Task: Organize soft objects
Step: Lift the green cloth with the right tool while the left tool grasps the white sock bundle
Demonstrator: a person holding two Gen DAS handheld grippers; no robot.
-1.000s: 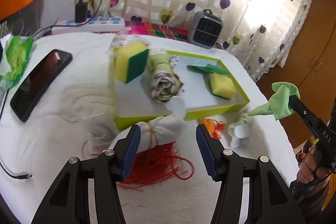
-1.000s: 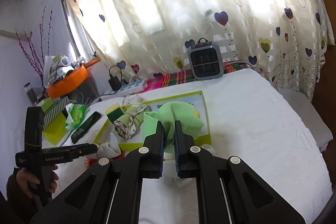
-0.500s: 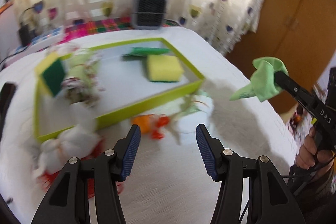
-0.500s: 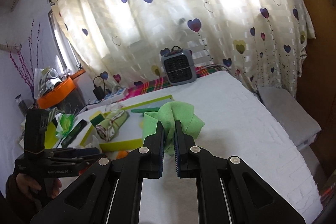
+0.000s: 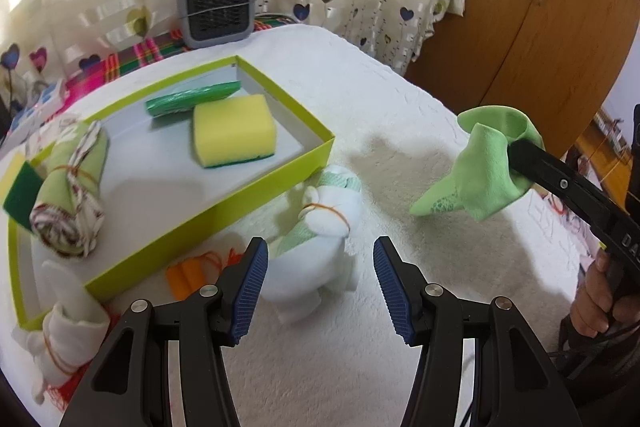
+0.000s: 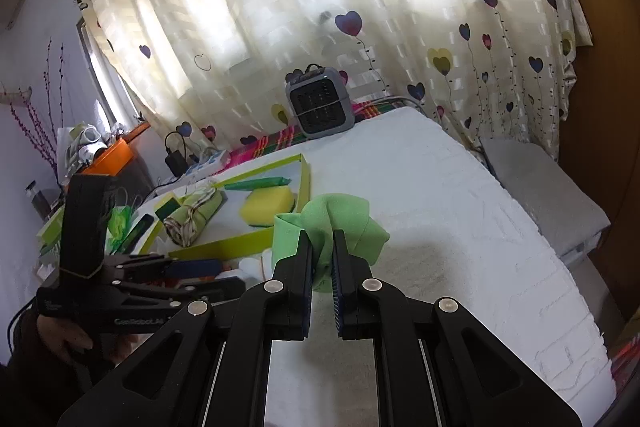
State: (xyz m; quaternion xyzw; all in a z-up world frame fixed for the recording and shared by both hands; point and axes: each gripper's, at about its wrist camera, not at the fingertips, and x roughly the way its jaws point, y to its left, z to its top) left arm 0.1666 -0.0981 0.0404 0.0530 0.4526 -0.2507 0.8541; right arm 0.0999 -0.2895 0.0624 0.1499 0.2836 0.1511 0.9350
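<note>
We found the white-and-green cloth bundle (image 5: pixel 320 251), tied with an orange band, lying on the white bed (image 5: pixel 400 115) just outside the near wall of the lime-green box (image 5: pixel 256 187), and directly ahead of the left gripper (image 5: pixel 318 285). Its jaws stood wide apart and held nothing; the bundle lay between and just beyond the blue pads, untouched. The right gripper (image 6: pixel 322 263) had its jaws closed on a green cloth (image 6: pixel 340 223), which it carried in the air above the bed, right of the box. In our judgement the left jaws could close on loose fabric only, or on the band, so that the bundle would slip or unroll on lifting; it is soft and offers no firm edge. Some orange thread (image 5: pixel 192 267) lay just beside it and might be caught up. The green cloth hung loosely and could drag over the box wall. Inside the box we noted a yellow sponge (image 5: pixel 234 131), a rolled patterned cloth (image 5: pixel 72 199) and a green packet (image 5: pixel 192 99).
</note>
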